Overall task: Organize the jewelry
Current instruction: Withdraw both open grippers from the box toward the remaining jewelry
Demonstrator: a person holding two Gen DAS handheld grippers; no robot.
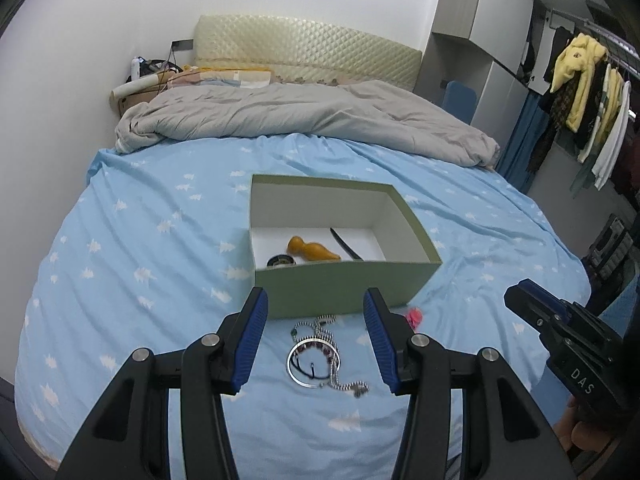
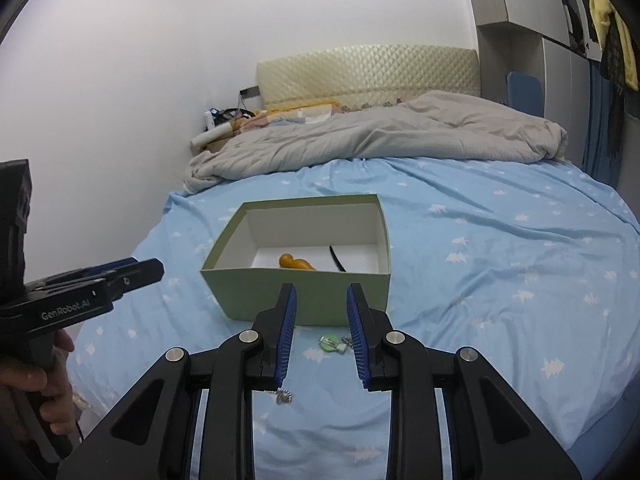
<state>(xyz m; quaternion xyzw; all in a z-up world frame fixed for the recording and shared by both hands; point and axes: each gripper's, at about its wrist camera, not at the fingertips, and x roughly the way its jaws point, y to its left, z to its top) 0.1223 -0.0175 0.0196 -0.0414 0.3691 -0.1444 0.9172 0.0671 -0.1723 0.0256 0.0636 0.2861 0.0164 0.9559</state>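
Necklace (image 1: 328, 354) heaped, chain trailing toward box (image 1: 344, 284)

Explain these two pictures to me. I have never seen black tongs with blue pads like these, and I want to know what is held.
No robot here: a person holds a two-finger tool in each hand, each with a camera looking along its fingers.

One picture looks out from the left gripper, the other from the right gripper.

On the light blue bedsheet with white tree prints stands an open pale green cardboard box. Inside lie an orange gourd-shaped wooden piece, a thin black strip and a small dark round item.

In front of it lie a silver bangle tangled with beaded chains, a small pink item and a small green charm.

Both grippers are open and hold nothing.
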